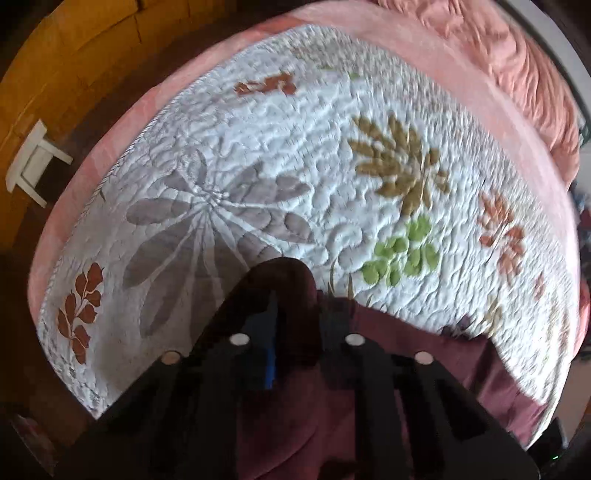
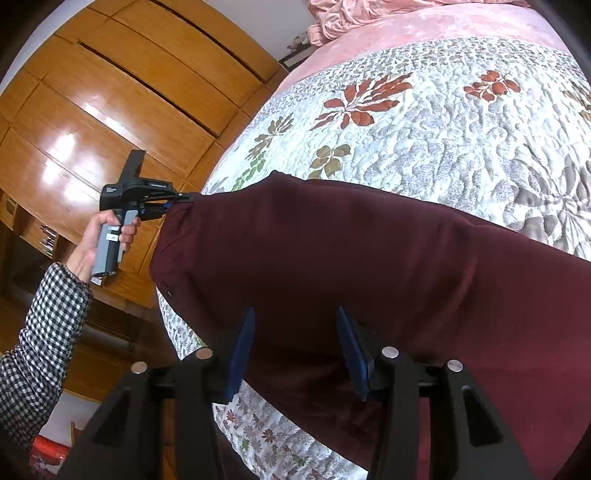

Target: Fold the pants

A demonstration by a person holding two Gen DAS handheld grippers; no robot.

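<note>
Dark maroon pants lie spread across a floral quilt on a bed, one edge hanging over the bed's side. In the right wrist view my left gripper is shut on the pants' far left corner, held there by a person's hand. In the left wrist view the left gripper has a bunch of the pants pinched between its fingers, which hides the tips. My right gripper stands open over the pants' near edge, with flat cloth showing between its blue pads.
A rumpled pink blanket lies at the head of the bed. A wooden wardrobe stands close beside the bed. A small white stool is on the floor. A checked sleeve reaches in from the lower left.
</note>
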